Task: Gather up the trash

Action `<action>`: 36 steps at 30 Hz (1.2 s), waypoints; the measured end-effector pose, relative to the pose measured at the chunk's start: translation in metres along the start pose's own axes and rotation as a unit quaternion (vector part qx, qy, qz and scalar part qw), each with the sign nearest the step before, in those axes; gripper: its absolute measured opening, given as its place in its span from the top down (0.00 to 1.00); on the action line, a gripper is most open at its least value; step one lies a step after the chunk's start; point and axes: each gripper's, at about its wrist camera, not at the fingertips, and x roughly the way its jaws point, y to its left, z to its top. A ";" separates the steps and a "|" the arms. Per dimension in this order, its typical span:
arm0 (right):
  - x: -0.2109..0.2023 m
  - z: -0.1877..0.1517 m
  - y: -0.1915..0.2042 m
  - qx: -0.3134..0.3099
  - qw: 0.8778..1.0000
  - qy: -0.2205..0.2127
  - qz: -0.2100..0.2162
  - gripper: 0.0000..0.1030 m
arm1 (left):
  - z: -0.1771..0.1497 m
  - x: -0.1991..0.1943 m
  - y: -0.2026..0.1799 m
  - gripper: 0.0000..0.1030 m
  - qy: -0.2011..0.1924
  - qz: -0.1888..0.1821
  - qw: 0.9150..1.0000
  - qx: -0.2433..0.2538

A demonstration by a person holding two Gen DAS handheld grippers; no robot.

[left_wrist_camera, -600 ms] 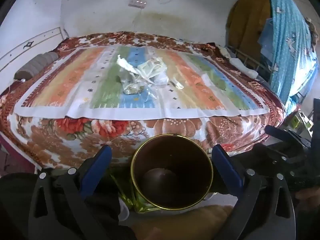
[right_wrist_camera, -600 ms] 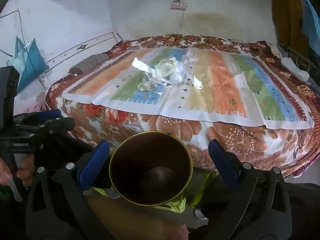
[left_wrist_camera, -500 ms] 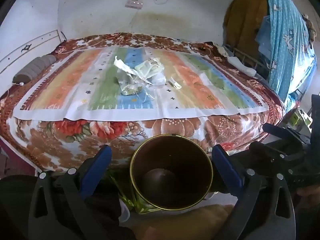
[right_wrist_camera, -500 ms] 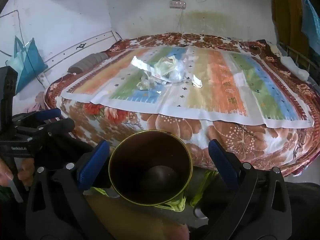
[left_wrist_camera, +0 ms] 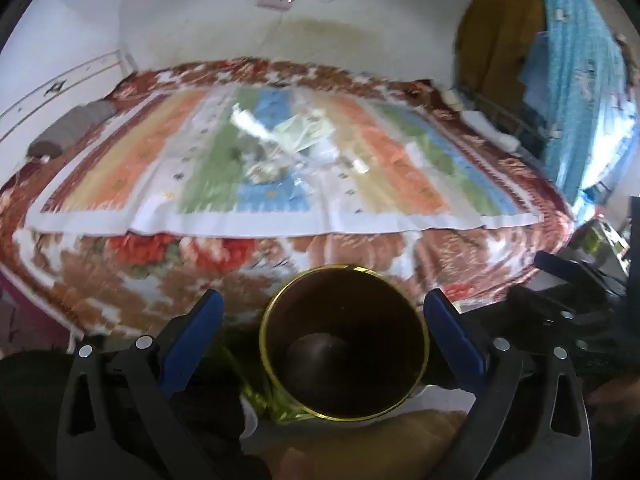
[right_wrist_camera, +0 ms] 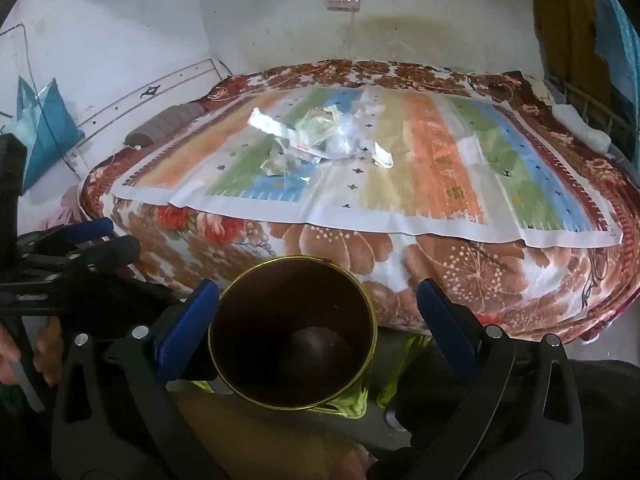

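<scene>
Both views look over a bed [right_wrist_camera: 460, 280] with a floral blanket and a striped sheet [right_wrist_camera: 440, 168] on top. Trash pile [right_wrist_camera: 316, 136] of crumpled wrappers and clear plastic sits mid-sheet, far ahead of both sets of jaws, nothing touching it; same pile in the left view [left_wrist_camera: 288, 140], blurred. One small white scrap [right_wrist_camera: 382, 158] lies just right of the pile.

Left gripper [left_wrist_camera: 322, 320]: jaws wide open, holding nothing. A gold-rimmed dark can [left_wrist_camera: 344, 344] stands below, between the blue pads in this view; pads look clear of its rim. Right gripper [right_wrist_camera: 316, 308]: jaws wide open too, empty; the can [right_wrist_camera: 292, 332] shows close by the left pad, whether touching it I cannot tell, right pad apart. Can looks empty inside, dark bottom only.

Grey bolster [right_wrist_camera: 168, 124] at the bed's far left edge. Blue bag [right_wrist_camera: 44, 128] hangs on the left wall.
</scene>
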 end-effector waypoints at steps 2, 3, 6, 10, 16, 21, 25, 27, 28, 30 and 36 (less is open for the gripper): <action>-0.001 -0.001 0.001 0.003 1.000 0.001 0.000 0.08 | -0.001 0.000 0.001 0.05 0.003 -0.012 1.000 -0.001; -0.001 -0.001 0.002 0.003 1.000 0.001 0.001 0.08 | -0.001 0.000 0.002 0.05 0.002 -0.015 1.000 0.002; -0.002 0.001 0.003 0.002 1.000 0.003 0.003 0.08 | -0.002 -0.002 -0.003 0.05 0.001 -0.005 1.000 0.014; -0.002 0.000 0.003 0.001 1.000 0.005 0.004 0.08 | 0.000 -0.005 0.000 0.05 -0.009 0.002 1.000 -0.001; -0.001 -0.001 0.007 -0.005 1.000 0.006 -0.002 0.08 | 0.001 -0.005 0.003 0.06 -0.008 0.004 1.000 -0.007; 0.000 -0.001 0.009 -0.006 1.000 0.008 -0.002 0.08 | 0.002 -0.007 0.005 0.06 -0.006 -0.001 1.000 -0.015; 0.001 0.000 0.009 -0.006 1.000 0.009 0.002 0.08 | 0.002 -0.006 0.006 0.06 -0.004 -0.001 1.000 -0.014; 0.001 -0.001 0.010 -0.009 1.000 0.010 0.002 0.09 | 0.002 -0.006 0.005 0.06 -0.003 0.001 1.000 -0.013; 0.001 0.000 0.008 -0.008 1.000 0.012 0.003 0.09 | 0.002 -0.005 0.004 0.06 -0.002 0.002 1.000 -0.012; 0.001 0.002 0.007 -0.007 1.000 0.011 0.005 0.09 | 0.002 -0.005 0.004 0.06 0.000 0.005 1.000 -0.008; 0.001 0.003 0.006 -0.009 1.000 0.012 0.009 0.09 | 0.002 -0.003 0.001 0.06 0.001 0.007 1.000 -0.008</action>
